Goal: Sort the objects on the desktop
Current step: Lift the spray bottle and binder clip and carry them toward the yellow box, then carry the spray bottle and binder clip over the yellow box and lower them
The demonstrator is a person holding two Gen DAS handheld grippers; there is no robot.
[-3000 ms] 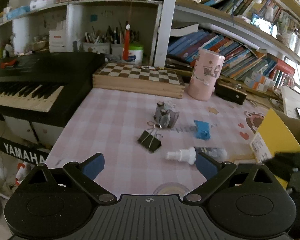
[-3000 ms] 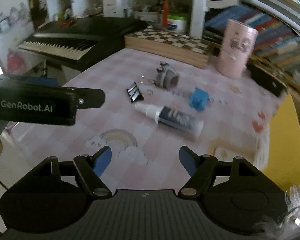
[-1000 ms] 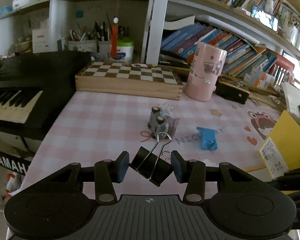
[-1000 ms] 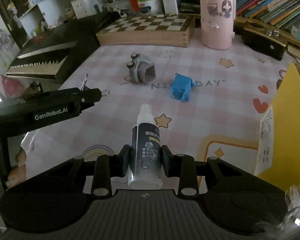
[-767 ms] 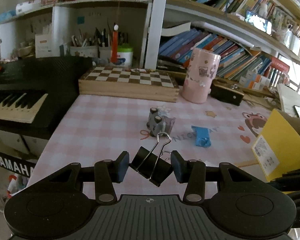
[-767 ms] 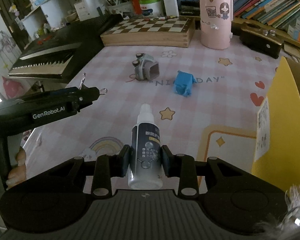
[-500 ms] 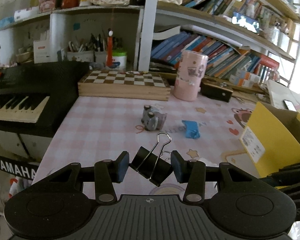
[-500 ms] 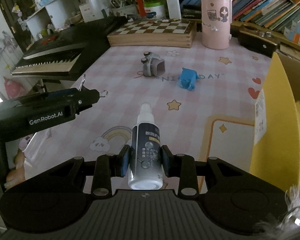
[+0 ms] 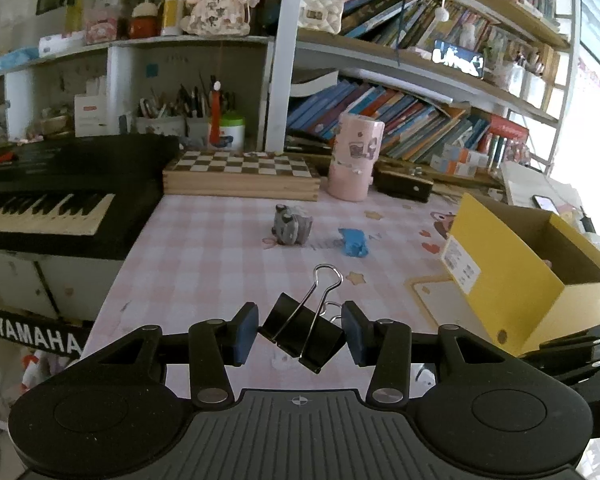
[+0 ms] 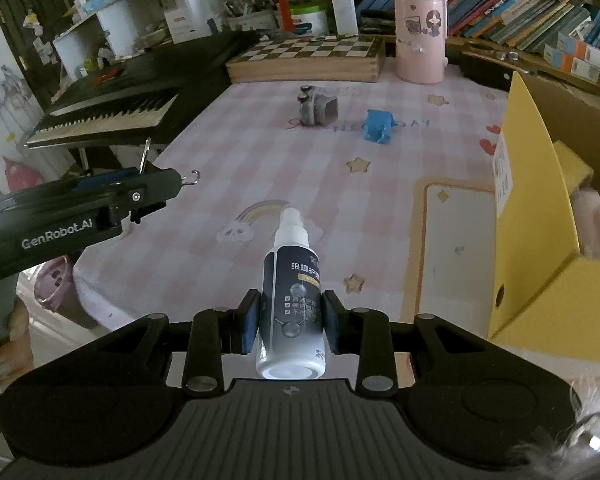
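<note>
Here, above a pink checked mat (image 9: 204, 256), I am carrying two finds at once. My left gripper (image 9: 302, 330) is clamping a black clip (image 9: 302, 332) between its blue pads (image 9: 246, 326), the wire loops sticking up and forward, the body tilted cornerwise. I am pinching its flat sides, it seems, because that is the only broad face the pads can bear on. My right gripper (image 10: 290, 326) is squeezing a spray bottle (image 10: 290, 304) about its lower half, nozzle pointing away from me, base toward the camera; gripping the dark label band rather than the narrow white neck gives the pads more to hold.

Both things are hanging clear of the mat, near the yellow box (image 9: 512, 276). In the right wrist view the box (image 10: 536, 216) is standing just to the right of the bottle, its open top showing a brown inside and something pale and fluffy at the far edge that I cannot identify. I judge the box to be the sorting bin, so I am holding each piece high enough to clear its wall.

Left of the box, out on the mat, a grey toy (image 9: 290, 230) and a blue toy (image 9: 354, 242) are lying near each other, apart, waiting their turn. Beyond them, farther from the box, a chessboard (image 9: 240, 174) and a pink tin (image 9: 354, 162) are standing against the bookshelves, likely fixtures rather than clutter.

The clip's skewed seat could let it swivel on release.
</note>
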